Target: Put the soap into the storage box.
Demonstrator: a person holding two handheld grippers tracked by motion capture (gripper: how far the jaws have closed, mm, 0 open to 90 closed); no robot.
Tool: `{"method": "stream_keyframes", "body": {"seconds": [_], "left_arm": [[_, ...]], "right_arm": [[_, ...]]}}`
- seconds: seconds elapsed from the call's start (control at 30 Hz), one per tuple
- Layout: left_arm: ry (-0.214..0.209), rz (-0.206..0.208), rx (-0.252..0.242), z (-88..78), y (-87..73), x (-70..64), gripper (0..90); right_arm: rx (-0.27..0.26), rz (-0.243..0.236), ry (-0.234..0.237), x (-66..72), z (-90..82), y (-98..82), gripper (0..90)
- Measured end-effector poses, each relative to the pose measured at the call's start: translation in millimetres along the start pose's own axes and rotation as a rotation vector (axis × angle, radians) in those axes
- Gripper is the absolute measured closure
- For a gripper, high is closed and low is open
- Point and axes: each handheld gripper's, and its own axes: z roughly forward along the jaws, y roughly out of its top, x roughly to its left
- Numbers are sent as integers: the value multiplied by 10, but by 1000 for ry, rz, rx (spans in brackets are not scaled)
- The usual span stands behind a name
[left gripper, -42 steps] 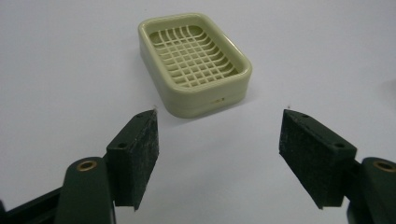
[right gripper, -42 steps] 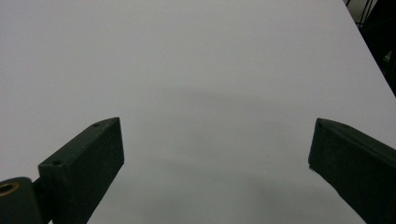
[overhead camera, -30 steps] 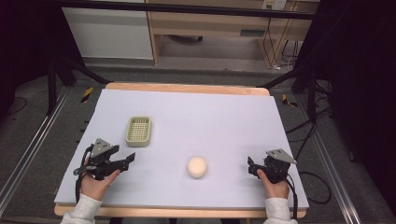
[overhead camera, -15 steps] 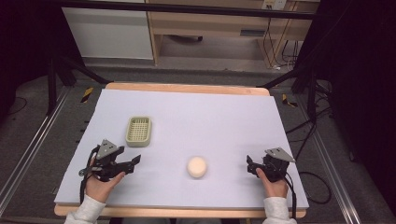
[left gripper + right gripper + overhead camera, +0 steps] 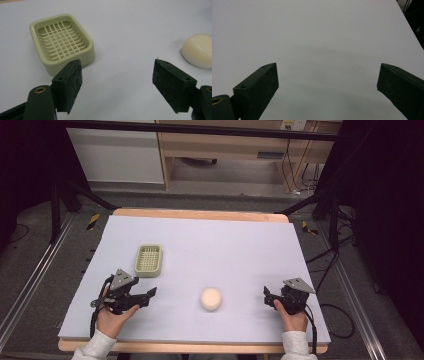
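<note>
No readable brand or label on anything; a grey tag on the shelf behind the table [image 5: 200,215] is too small to read.

Landmark: soap dish [image 5: 148,260], pale green, grid bottom, upright on the white mat.

Soap [image 5: 211,298]: round cream bar, flat on the mat, near-right of the dish, apart from it, roughly midway between the two grippers.

Left gripper [image 5: 150,293]: just in front of the dish, pointing toward the soap. Jaws spread, have just been opening, nothing between them. Its own view puts the dish [image 5: 62,42] right behind the left pad and the soap [image 5: 198,51] off to the right, beyond the right pad; grid detail is clear there, not from above.

Right gripper [image 5: 266,296]: far right of the dish, past the soap. Jaws spread wide over bare mat [image 5: 317,37], empty.
</note>
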Motion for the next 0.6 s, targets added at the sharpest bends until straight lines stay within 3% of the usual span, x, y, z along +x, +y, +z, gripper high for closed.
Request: {"method": "stream_keyframes", "body": {"seconds": [0.6], "left_arm": [[-26,27,7,83,124,-102,221]], "right_arm": [[10,-3,1,34,23,2,40]]}}
